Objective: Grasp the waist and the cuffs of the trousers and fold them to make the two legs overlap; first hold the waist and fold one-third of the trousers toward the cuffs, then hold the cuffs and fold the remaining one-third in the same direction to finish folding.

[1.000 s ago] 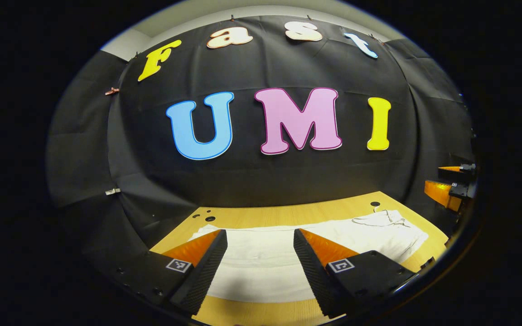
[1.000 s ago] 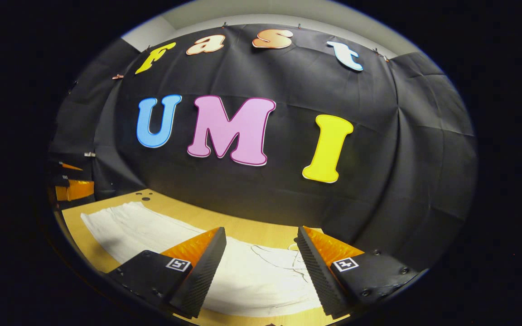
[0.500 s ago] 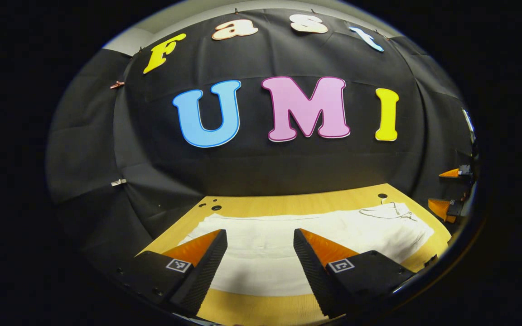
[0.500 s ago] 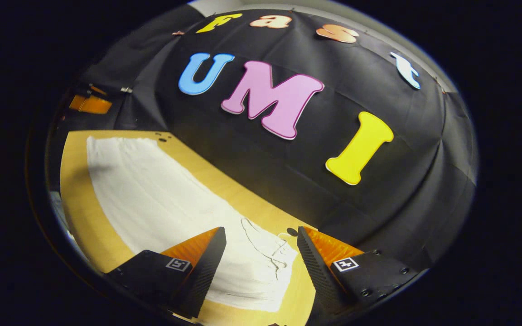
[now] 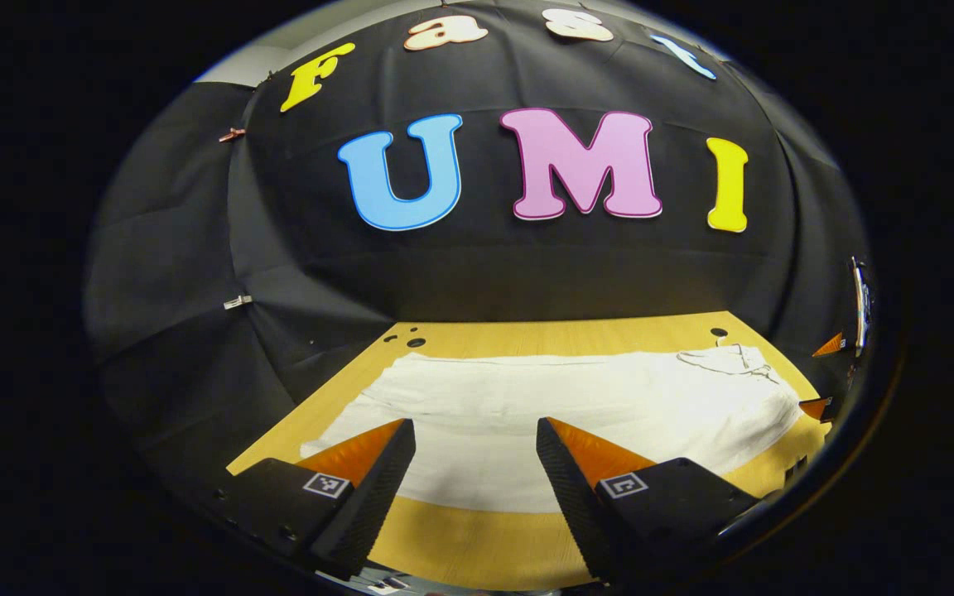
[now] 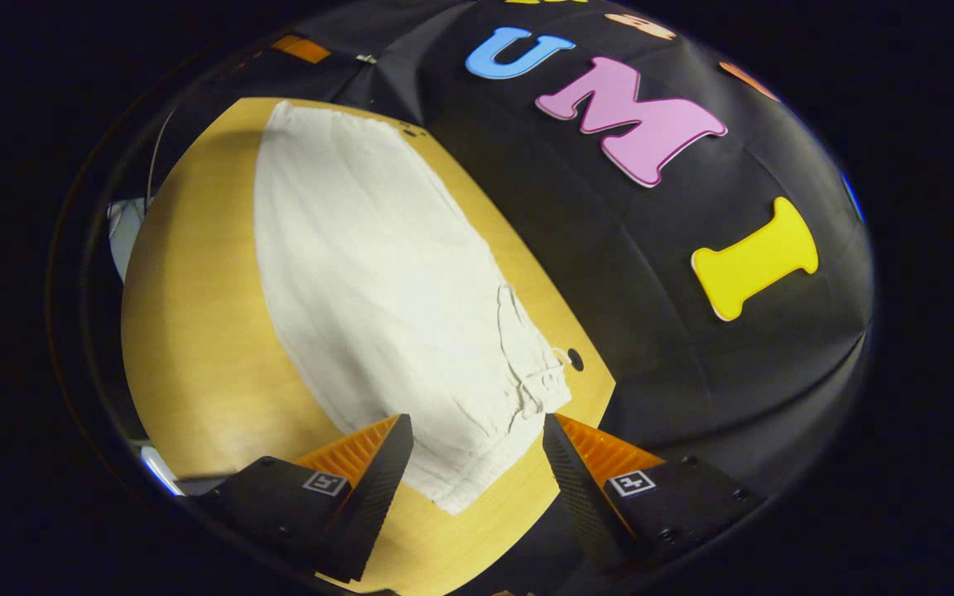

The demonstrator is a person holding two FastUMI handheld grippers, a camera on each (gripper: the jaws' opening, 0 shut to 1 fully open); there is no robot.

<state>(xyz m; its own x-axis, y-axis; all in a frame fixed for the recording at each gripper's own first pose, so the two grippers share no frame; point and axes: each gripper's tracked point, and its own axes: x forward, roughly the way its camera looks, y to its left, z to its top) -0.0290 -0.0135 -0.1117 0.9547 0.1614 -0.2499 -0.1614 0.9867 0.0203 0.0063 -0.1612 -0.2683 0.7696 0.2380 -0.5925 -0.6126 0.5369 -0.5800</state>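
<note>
right gripper tilting down over trousers waist | left gripper rising above worktop | both fingers spread, empty | grasp approaching

The trousers are plain off-white, unpatterned, with a drawstring of the same off-white at the waist. The table is honey-yellow wood with a faint, fine grain. The booth wall is flat black cloth.
</note>
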